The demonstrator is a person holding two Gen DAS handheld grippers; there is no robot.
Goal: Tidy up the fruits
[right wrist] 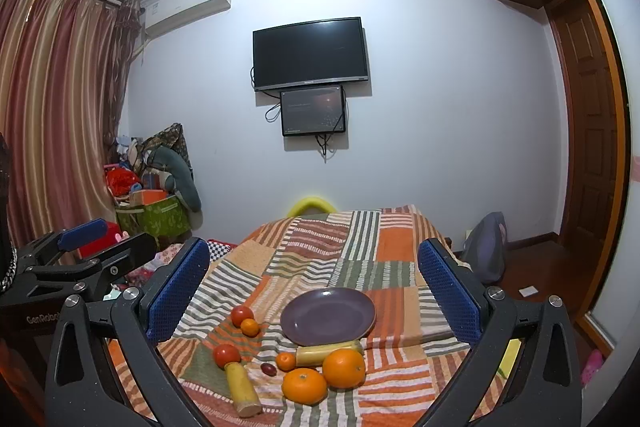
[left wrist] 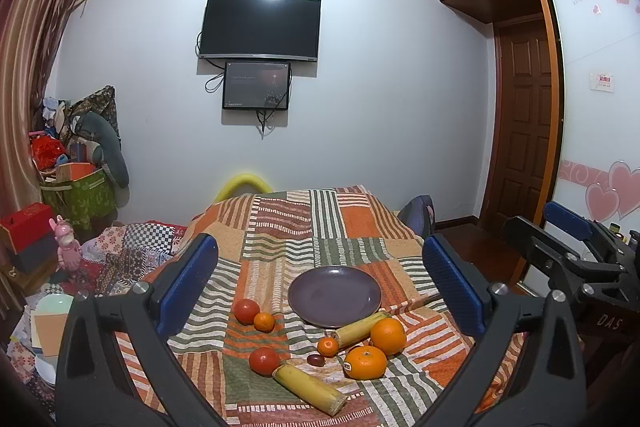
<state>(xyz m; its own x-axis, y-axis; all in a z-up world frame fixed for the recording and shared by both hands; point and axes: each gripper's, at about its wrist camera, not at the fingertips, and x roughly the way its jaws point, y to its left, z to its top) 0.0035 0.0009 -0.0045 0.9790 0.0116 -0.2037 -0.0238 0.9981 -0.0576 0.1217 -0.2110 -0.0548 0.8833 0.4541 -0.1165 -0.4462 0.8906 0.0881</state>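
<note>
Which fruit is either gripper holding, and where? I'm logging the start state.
None. The left gripper and the right gripper both stand open and empty; all fruit lies on the patchwork cloth.

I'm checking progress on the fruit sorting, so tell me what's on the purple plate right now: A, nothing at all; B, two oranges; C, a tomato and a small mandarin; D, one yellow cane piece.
A: the purple plate shows only bare glaze, while the large oranges, tomatoes and yellow cane pieces all lie on the patchwork cloth around it.

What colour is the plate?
Purple; the plate shows best in the left wrist view.
</note>
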